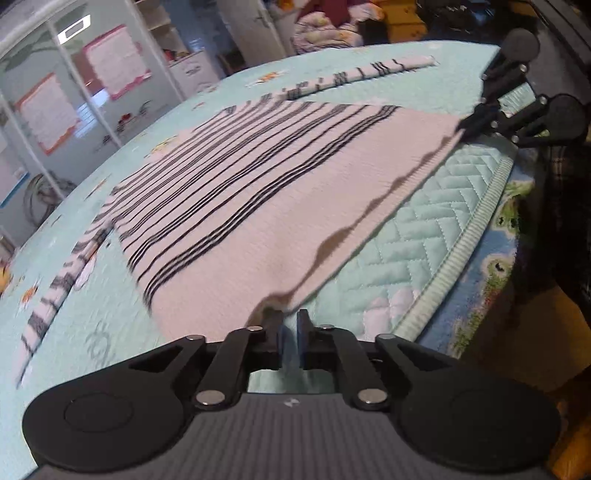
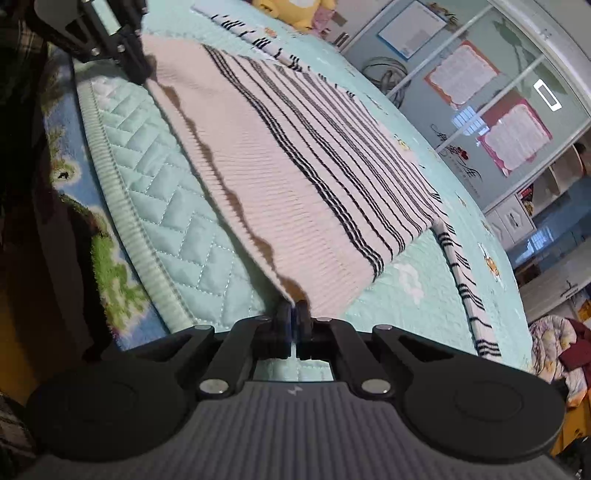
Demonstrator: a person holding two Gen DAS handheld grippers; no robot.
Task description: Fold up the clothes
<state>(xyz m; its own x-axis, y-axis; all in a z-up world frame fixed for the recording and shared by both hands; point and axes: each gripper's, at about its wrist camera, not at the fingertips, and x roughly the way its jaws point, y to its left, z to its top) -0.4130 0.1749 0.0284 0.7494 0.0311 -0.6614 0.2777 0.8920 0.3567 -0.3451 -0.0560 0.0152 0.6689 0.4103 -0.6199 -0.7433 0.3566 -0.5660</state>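
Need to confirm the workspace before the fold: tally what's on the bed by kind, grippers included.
Striped sweaters: 1
Quilted mint bedspreads: 1
Yellow plush toys: 1
Grippers: 2, the left gripper and the right gripper, each pinching a hem corner
Total: 5

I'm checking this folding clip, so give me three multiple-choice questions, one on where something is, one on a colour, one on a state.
1. Where do the left gripper and right gripper meet the sweater?
A. collar
B. sleeve ends
C. bottom hem corners

2. The sweater's stripes are:
A. dark
B. red
C. green

3. The hem edge is:
A. flat on the quilt
B. raised
C. rolled up

Answers: 1 C, both jaws sit at opposite ends of the plain hem. 2 A, dark bands on pale knit. 3 B, shadow shows beneath it.
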